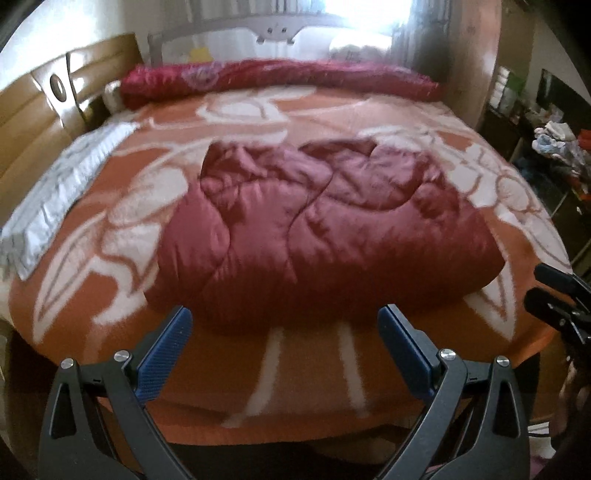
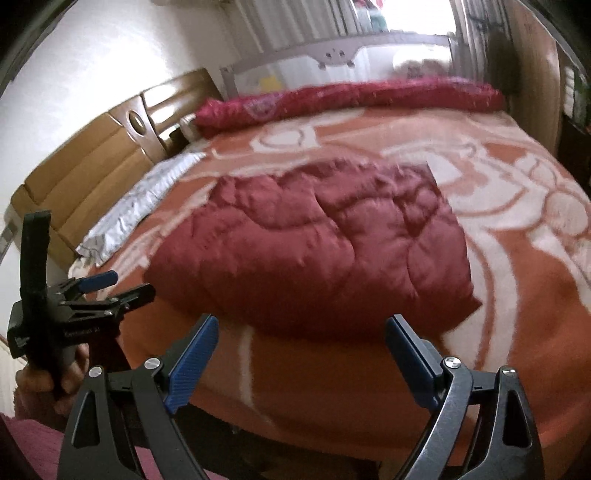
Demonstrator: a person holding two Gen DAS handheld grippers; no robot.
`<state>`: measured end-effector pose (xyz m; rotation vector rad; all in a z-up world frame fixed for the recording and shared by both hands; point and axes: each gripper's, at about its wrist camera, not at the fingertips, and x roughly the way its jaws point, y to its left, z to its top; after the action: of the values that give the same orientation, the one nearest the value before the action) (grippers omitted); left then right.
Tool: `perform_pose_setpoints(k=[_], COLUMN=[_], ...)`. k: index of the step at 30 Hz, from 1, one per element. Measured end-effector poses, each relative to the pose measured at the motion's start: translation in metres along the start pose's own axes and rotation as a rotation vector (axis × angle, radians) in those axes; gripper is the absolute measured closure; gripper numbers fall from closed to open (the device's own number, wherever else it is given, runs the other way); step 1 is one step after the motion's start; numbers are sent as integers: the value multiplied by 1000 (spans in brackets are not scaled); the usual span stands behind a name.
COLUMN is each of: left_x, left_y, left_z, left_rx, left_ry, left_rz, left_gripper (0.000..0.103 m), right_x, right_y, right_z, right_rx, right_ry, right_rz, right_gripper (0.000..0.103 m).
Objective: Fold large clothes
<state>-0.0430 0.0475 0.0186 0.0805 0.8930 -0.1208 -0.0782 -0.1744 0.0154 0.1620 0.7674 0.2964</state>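
A dark red quilted garment (image 1: pixel 317 240) lies folded in a thick rectangular bundle on the orange and white bedspread (image 1: pixel 129 177). It also shows in the right wrist view (image 2: pixel 314 251). My left gripper (image 1: pixel 284 328) is open and empty, just short of the bundle's near edge. My right gripper (image 2: pixel 301 336) is open and empty, also just short of the near edge. The left gripper shows in the right wrist view (image 2: pixel 110 284) at the left, held in a hand. The right gripper shows at the right edge of the left wrist view (image 1: pixel 557 295).
A rolled red quilt (image 1: pixel 277 79) lies across the far end of the bed. A grey-white folded cloth (image 1: pixel 62 192) lies along the left side by the brown headboard (image 1: pixel 44 107). A bed rail (image 1: pixel 258 29) stands at the back. Cluttered shelves (image 1: pixel 554 147) stand at the right.
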Motion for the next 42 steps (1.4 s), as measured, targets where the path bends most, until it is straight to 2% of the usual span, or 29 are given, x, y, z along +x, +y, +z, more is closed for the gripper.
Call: perform_pose_setpoints(k=[4, 7, 14, 22, 42], left_x=[-16, -9, 19, 47, 71], left_y=[-3, -2, 0, -1, -10], left_z=[8, 13, 12, 18, 32], left_rx=[20, 11, -38, -58, -53], left_ry=[-39, -18, 20, 40, 81], left_rz=[31, 51, 97, 139, 121], left_gripper=[1, 1, 1, 1, 1], right_x=[-11, -7, 26, 65, 93], right_y=[8, 6, -16, -23, -26], right_z=[8, 10, 9, 11, 24], right_rx=[-25, -19, 80, 89, 66], right_ry=[-30, -25, -9, 23, 68], right_rz=[-16, -30, -68, -92, -132], right_gripper=[6, 5, 5, 5, 5])
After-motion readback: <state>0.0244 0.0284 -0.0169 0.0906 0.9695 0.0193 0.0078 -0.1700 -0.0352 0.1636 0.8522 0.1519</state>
